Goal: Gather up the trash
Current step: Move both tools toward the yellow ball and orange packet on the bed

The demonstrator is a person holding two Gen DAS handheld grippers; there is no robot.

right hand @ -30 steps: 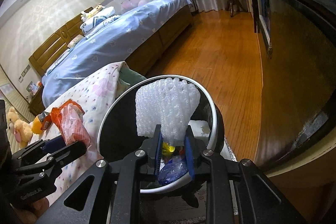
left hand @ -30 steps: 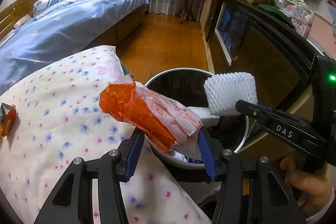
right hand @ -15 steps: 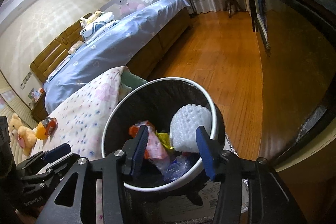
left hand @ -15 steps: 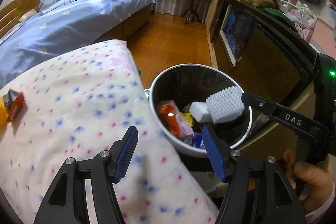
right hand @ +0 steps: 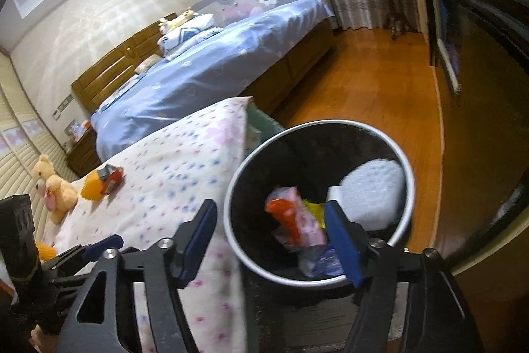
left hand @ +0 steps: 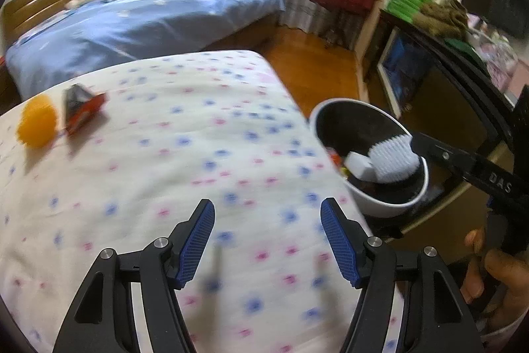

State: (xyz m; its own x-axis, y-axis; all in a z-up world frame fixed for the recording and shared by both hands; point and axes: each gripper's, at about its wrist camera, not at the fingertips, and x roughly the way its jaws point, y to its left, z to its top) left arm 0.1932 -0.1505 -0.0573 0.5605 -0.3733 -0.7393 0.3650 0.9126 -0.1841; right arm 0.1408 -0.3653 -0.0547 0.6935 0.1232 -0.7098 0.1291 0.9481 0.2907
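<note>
Since a second ago, both pieces of trash have left the grippers: the orange wrapper [right hand: 291, 217] and the white foam net [right hand: 373, 191] now lie inside the trash bin [right hand: 231, 187], where earlier each was pinched above its rim. The left gripper [left hand: 267, 240] has swung away from the bin and now hangs over the flowered quilt [left hand: 165, 154], its blue-padded fingers spread wide with nothing between them. The right gripper [right hand: 271, 240] sits at the bin's near rim, likewise spread and empty. That drop looks complete. What remains in sight on the quilt is a red-and-dark wrapper [left hand: 81, 110] touching an orange round object [left hand: 37, 121], well apart from the left gripper. Judging from its heading, the wrapper is probably the next pick-up.
</note>
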